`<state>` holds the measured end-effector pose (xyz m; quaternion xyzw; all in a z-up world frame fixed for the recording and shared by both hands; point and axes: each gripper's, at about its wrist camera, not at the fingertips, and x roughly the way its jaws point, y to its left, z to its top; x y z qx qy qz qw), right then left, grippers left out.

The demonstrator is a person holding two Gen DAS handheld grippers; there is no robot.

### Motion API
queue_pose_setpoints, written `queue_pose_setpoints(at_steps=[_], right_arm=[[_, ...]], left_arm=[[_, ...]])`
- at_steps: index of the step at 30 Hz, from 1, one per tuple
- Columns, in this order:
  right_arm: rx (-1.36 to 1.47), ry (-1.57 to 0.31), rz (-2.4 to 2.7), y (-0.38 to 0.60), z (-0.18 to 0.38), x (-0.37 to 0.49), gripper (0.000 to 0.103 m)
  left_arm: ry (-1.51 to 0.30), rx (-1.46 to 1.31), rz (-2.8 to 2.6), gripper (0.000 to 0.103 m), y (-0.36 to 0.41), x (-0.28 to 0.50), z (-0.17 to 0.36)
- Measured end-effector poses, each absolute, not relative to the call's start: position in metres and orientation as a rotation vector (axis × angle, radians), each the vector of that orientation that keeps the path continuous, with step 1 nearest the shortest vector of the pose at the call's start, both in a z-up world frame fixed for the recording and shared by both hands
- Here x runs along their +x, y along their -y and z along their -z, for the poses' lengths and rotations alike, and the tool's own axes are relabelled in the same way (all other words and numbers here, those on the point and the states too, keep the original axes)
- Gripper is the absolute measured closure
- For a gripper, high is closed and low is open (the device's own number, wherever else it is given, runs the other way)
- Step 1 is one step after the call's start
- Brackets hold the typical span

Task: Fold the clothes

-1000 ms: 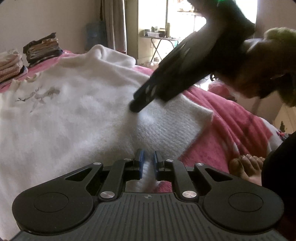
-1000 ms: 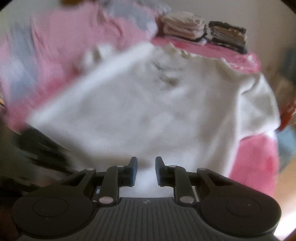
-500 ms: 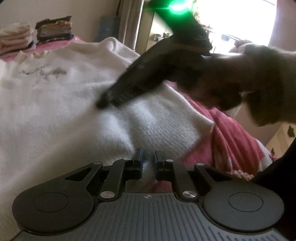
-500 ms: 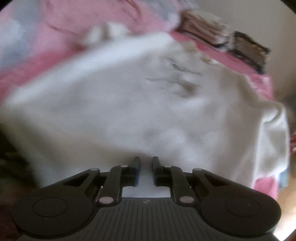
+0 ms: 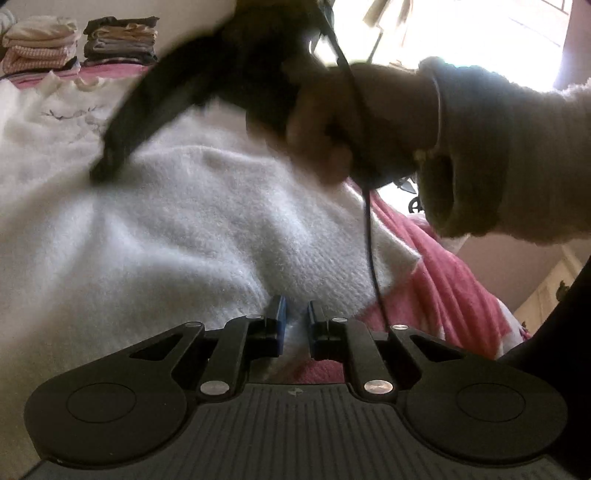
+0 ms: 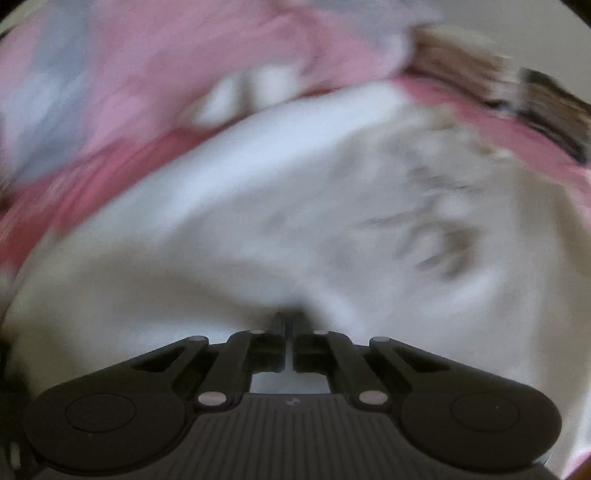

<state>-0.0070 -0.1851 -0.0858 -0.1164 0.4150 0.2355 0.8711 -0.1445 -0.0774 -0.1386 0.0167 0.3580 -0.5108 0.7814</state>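
Note:
A white fuzzy sweater (image 5: 177,229) with a small grey print near its collar lies spread on a pink bedcover (image 5: 454,280). My left gripper (image 5: 294,314) is shut on the sweater's hem near its corner. My right gripper (image 6: 290,325) is shut on a bunched fold of the same sweater (image 6: 258,229); this view is motion-blurred. In the left wrist view the right gripper (image 5: 110,166) reaches across with its tip on the sweater's middle, held by a hand in a fuzzy sleeve.
Two stacks of folded clothes (image 5: 81,40) sit at the far edge of the bed; they show blurred in the right wrist view (image 6: 517,92). A bright window (image 5: 480,33) is behind. More pink and grey bedding (image 6: 110,92) lies beyond the sweater.
My right gripper has closed from slightly apart onto the sweater fabric and moved leftward over the sweater. The left gripper keeps its hold on the hem and has dropped lower.

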Motion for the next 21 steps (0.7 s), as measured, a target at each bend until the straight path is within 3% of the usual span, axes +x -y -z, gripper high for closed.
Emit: queue_pose_setpoints(at_steps=[4, 7, 12, 16, 18, 19, 20, 21], right_arm=[[-0.219, -0.988, -0.879, 0.173, 0.08, -0.033, 0.098], [-0.4, -0.969, -0.91, 0.148, 0.105, -0.038, 0.102], [-0.114, -0.886, -0.703, 0.175, 0.089, 0.033, 0.103], [-0.153, -1.051, -1.04, 0.184, 0.083, 0.012, 0.087], [-0.222, -1.141, -1.137, 0.192, 0.095, -0.003, 0.086], [-0.196, -1.141, -1.087, 0.201, 0.101, 0.001, 0.091], [-0.16, -1.137, -1.03, 0.211, 0.106, 0.007, 0.103], [-0.125, -1.133, -0.972, 0.22, 0.112, 0.014, 0.103]], left_arm=[[-0.778, 0.026, 1.11, 0.092, 0.077, -0.143, 0.139], [-0.771, 0.025, 1.111, 0.092, 0.076, -0.144, 0.141], [-0.762, 0.037, 1.119, 0.092, 0.076, -0.145, 0.141], [-0.769, 0.033, 1.124, 0.091, 0.075, -0.142, 0.143], [-0.766, 0.028, 1.124, 0.091, 0.074, -0.142, 0.144], [-0.764, 0.027, 1.123, 0.091, 0.074, -0.142, 0.144], [-0.763, 0.028, 1.122, 0.091, 0.074, -0.143, 0.144], [-0.762, 0.03, 1.123, 0.091, 0.074, -0.143, 0.144]])
